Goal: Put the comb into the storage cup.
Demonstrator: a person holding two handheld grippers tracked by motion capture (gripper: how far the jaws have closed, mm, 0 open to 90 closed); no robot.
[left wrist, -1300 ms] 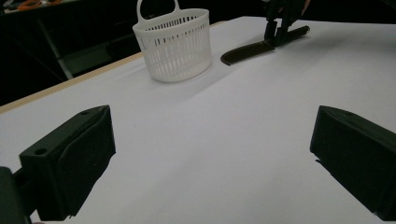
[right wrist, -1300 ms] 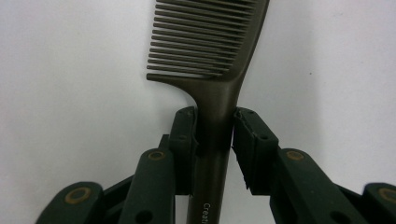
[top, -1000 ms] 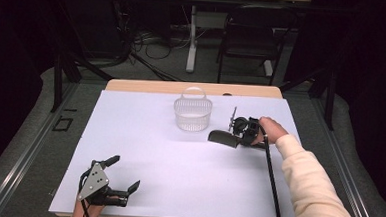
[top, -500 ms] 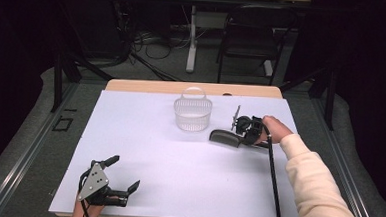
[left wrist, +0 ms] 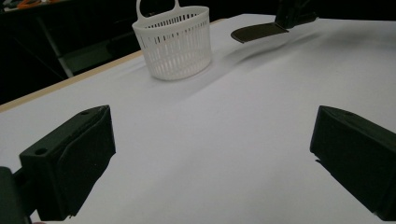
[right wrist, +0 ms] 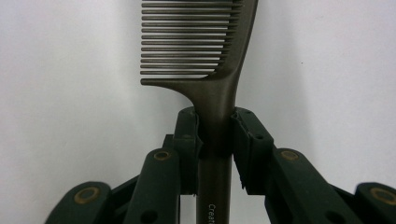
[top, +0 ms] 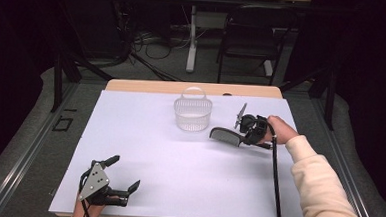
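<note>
A dark comb (top: pixel 225 136) (right wrist: pixel 205 42) is held by its handle in my right gripper (top: pixel 243 136) (right wrist: pixel 215 128), whose jaws are shut on it, a little above the white table sheet. The comb's toothed end points left toward a white slatted basket (top: pixel 192 113) (left wrist: pixel 175 42) with a loop handle, which stands upright at the back middle. In the left gripper view the comb (left wrist: pixel 257 31) hangs right of the basket. My left gripper (top: pixel 123 174) (left wrist: pixel 210 154) rests near the front left edge, open, with nothing between its jaws.
The white sheet (top: pixel 178 168) covers the table, whose wooden far edge (top: pixel 147 86) shows behind the basket. A black cable (top: pixel 276 183) trails from the right gripper along a cream sleeve (top: pixel 321 195). Chairs and cables stand on the floor beyond.
My right gripper has lifted slightly with the comb. The left gripper and the basket have stayed where they were.
</note>
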